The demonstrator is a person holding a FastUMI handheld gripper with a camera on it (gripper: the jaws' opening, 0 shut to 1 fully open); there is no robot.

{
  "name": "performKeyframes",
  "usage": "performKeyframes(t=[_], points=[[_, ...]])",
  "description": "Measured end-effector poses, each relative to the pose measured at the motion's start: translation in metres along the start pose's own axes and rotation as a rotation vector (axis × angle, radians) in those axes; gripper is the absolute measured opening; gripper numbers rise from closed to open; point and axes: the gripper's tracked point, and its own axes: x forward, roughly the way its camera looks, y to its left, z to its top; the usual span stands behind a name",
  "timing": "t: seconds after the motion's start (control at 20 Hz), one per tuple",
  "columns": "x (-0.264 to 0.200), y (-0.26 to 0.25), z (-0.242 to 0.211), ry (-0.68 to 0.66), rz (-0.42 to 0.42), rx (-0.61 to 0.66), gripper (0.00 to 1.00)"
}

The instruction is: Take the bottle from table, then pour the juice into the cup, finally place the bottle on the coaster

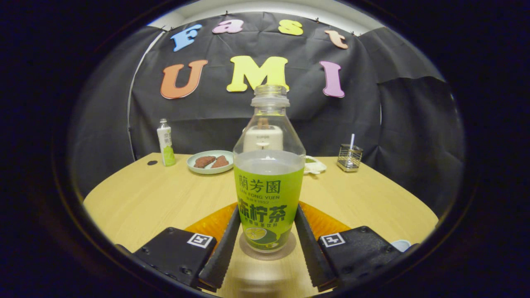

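The bottle (269, 178), uncapped and part full, stands upright on a round coaster (267, 250) on the wooden table (140, 203), between the fingers of the gripper (268, 244). The fingers flank its lower body closely; whether both press it cannot be told. Beyond it are a plate (210, 162), a small bottle (166, 143) and a wire holder (349, 157).

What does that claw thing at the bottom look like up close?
The claw is built from two blocky black housings with rounded corners and small screws. Each carries a square black-and-white marker tag on top. From each housing a long flat finger runs forward, its inner face ribbed like fine teeth. No cables or sleeves are visible here.
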Motion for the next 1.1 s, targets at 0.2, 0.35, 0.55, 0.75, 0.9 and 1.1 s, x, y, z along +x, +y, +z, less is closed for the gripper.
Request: performKeyframes(t=[0.2, 0.35, 0.55, 0.75, 0.9, 1.1], points=[[0.009, -0.001, -0.006, 0.022, 0.002, -0.006, 0.80], [0.013, 0.000, -0.008, 0.028, 0.006, -0.020, 0.81], [0.016, -0.001, -0.016, 0.062, -0.001, -0.019, 0.82], [0.015, 0.000, -0.016, 0.069, 0.015, -0.022, 0.84], [0.010, -0.004, -0.012, 0.048, 0.022, -0.011, 0.96], [0.003, -0.004, -0.004, 0.022, 0.027, -0.019, 1.00]])
